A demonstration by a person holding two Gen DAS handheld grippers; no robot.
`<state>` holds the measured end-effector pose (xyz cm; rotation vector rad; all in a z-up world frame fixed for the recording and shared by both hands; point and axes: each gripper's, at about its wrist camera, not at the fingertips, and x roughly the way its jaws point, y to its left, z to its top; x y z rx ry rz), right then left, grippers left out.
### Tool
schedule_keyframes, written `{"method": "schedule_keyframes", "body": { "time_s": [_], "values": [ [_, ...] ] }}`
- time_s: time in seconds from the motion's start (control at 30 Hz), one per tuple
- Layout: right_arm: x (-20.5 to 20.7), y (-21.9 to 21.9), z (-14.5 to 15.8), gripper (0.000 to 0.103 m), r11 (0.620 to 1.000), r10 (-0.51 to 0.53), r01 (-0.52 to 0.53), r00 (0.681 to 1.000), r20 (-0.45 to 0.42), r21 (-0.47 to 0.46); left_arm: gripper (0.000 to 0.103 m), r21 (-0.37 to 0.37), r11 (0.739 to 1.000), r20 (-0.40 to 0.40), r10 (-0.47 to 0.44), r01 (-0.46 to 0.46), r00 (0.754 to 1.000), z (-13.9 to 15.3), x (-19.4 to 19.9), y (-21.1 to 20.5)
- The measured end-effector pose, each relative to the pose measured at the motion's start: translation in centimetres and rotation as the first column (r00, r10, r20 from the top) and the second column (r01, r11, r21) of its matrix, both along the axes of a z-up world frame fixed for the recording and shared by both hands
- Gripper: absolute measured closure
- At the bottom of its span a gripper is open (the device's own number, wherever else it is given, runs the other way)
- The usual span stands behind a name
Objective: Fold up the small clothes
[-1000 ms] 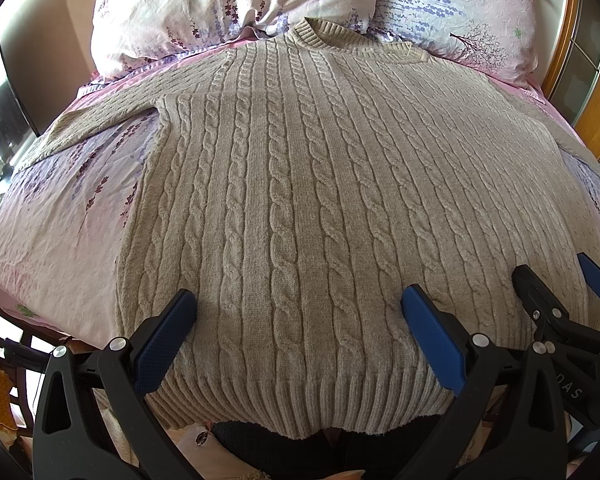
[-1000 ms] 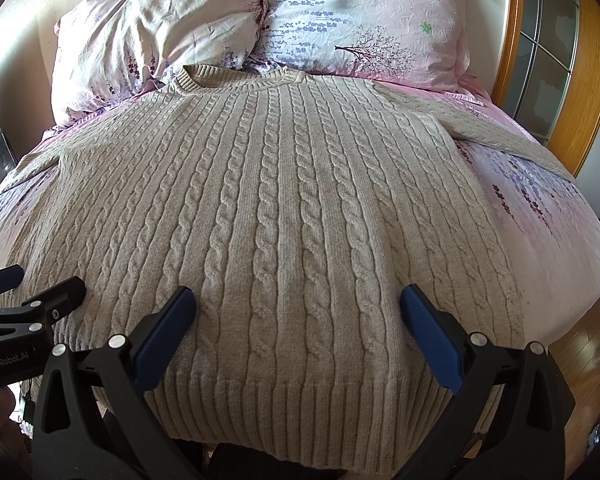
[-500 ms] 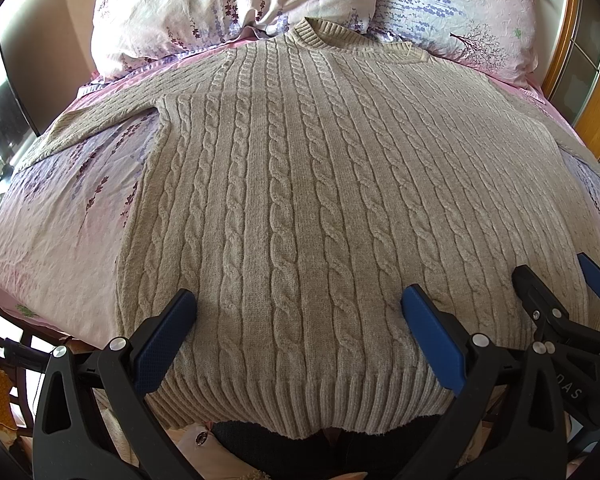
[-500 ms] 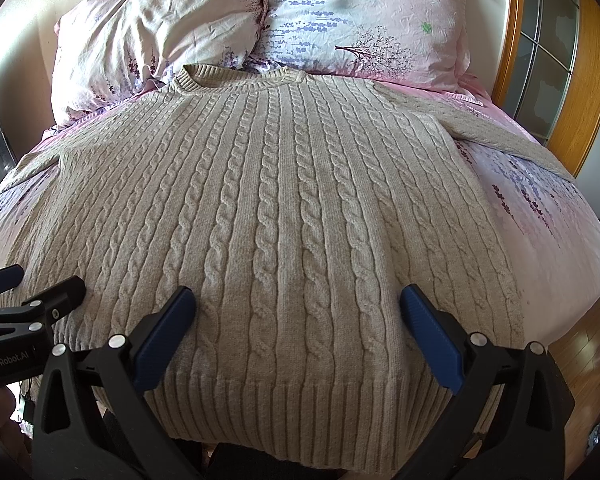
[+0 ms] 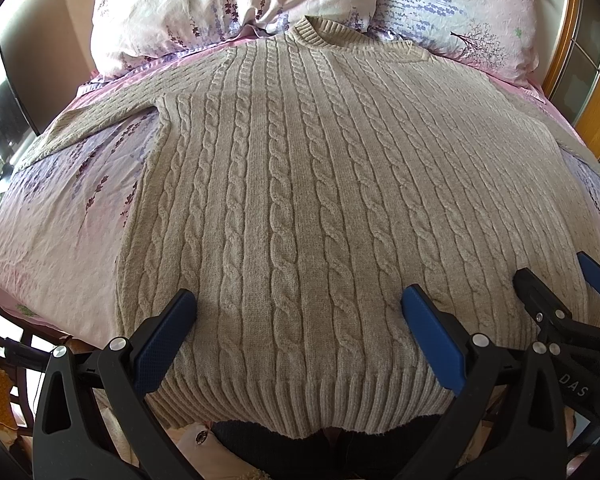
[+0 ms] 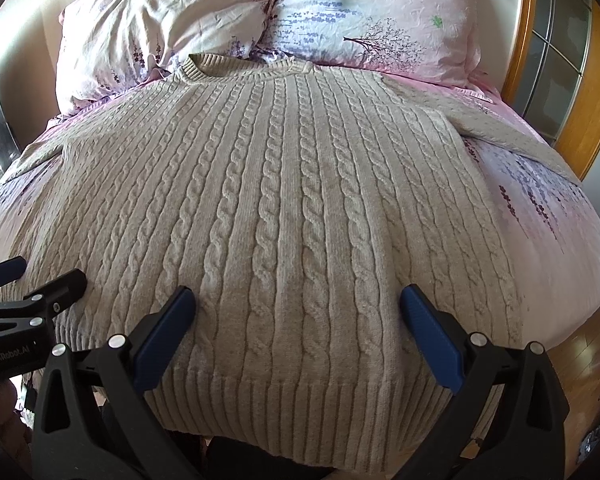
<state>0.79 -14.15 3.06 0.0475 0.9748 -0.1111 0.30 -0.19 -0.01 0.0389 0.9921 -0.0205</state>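
Beige cable-knit sweater point(image 5: 300, 208) lies flat, unfolded, on pink floral bedsheet point(image 5: 60, 216), collar toward pillows. Left gripper point(image 5: 300, 336), right gripper point(image 6: 298, 334) spread wide, empty, above hem. No fold made; all folding left.

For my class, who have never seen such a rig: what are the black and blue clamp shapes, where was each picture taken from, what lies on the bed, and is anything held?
There is no robot. A person holds a two-finger gripper in each hand, each carrying a fisheye camera that looks along its fingers. One picture comes from the left gripper, the other from the right gripper; each also glimpses the other at its edge. A beige cable-knit sweater lies flat on the bed, collar toward two pillows, sleeves spread out. Both grippers are open above the hem and hold nothing.
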Motion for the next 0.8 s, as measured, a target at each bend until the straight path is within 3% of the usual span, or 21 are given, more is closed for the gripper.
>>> {"method": "schedule_keyframes", "body": {
  "time_s": [0.2,0.5,0.63,0.8],
  "values": [
    [0.1,0.0,0.0,0.002,1.000,0.012,-0.012,1.000,-0.001,-0.003,0.001,0.002,1.000,-0.002,-0.004,0.004,1.000,0.1,0.2,0.0],
    [0.5,-1.5,0.2,0.002,0.988,0.148,-0.149,0.989,0.025,0.046,0.001,-0.001,0.999,-0.001,-0.036,0.036,0.999,0.1,0.5,0.2],
    [1.3,-4.4,1.4,0.003,0.971,0.117,-0.128,0.991,0.064,0.201,0.001,-0.006,0.999,0.011,-0.048,0.048,0.999,0.2,1.4,0.2],
    [3.4,-11.0,4.5,0.008,0.971,-0.036,0.001,0.989,0.145,0.238,0.001,-0.044,0.996,0.083,-0.076,0.080,0.994,1.1,2.6,0.1]
  ]
}}
